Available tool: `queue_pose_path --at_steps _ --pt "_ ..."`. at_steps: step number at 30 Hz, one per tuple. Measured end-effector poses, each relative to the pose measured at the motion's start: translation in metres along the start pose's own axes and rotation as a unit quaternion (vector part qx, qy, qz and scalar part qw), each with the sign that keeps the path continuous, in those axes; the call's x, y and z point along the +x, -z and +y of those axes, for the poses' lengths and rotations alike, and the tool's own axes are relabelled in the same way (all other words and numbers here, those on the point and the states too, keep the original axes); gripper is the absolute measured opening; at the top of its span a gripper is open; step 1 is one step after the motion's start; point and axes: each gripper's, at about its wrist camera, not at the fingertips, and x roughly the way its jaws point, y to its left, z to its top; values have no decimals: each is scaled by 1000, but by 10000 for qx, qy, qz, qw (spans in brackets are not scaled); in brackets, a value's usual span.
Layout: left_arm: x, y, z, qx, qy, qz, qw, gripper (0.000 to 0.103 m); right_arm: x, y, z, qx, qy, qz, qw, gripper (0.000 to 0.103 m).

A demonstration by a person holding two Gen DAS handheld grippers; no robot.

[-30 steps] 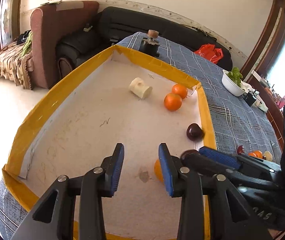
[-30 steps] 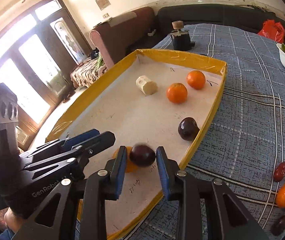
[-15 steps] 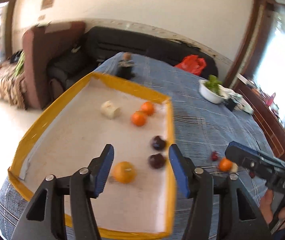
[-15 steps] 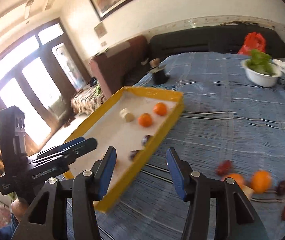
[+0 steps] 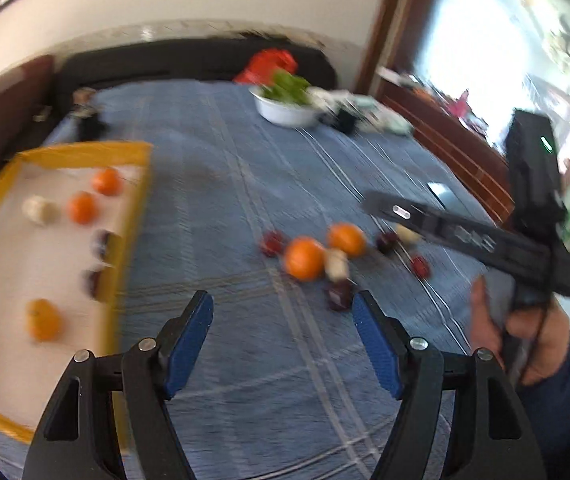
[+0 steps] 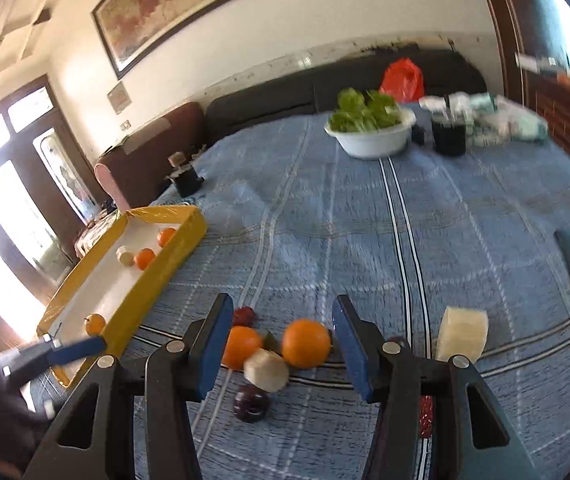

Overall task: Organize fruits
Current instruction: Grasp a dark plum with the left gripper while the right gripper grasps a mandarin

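Fruits sit in two lots: six in the tray (image 5: 137, 216), the rest loose on the blue bench (image 6: 465, 240) — oranges (image 6: 306, 343), plums, pale chunks. Both grippers have swung from tray to pile, so that drop looks done. Left gripper (image 5: 282, 334) is opening, empty; right gripper (image 6: 281, 350) hangs over the pile, half open and narrowing, touching nothing.

We count the fruit in the tray and on the cloth

In the yellow tray (image 5: 135, 216) we see three oranges (image 5: 82, 208), two dark plums (image 5: 93, 282) and one pale chunk (image 5: 39, 210). On the blue cloth (image 6: 365, 240) we see two oranges (image 6: 306, 343), two pale chunks (image 6: 462, 334) and one dark plum (image 6: 251, 403). The small red fruits are too blurry to count.
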Motion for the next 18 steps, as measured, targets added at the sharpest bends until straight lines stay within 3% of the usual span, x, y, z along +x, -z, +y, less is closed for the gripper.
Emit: queue_pose_path --at_steps 3,9,12,18 --pt "23 6 -18 148 89 261 9995 69 7 5 -10 133 -197 109 9997 35" --pt "61 3 -39 248 35 631 9977 60 11 9 -20 302 -320 166 9989 35" --pt "77 1 -42 230 -65 810 9964 51 13 9 -23 367 -335 218 9985 35" --pt "89 -5 -49 382 -317 728 9961 39 22 12 -26 396 -288 387 9980 35"
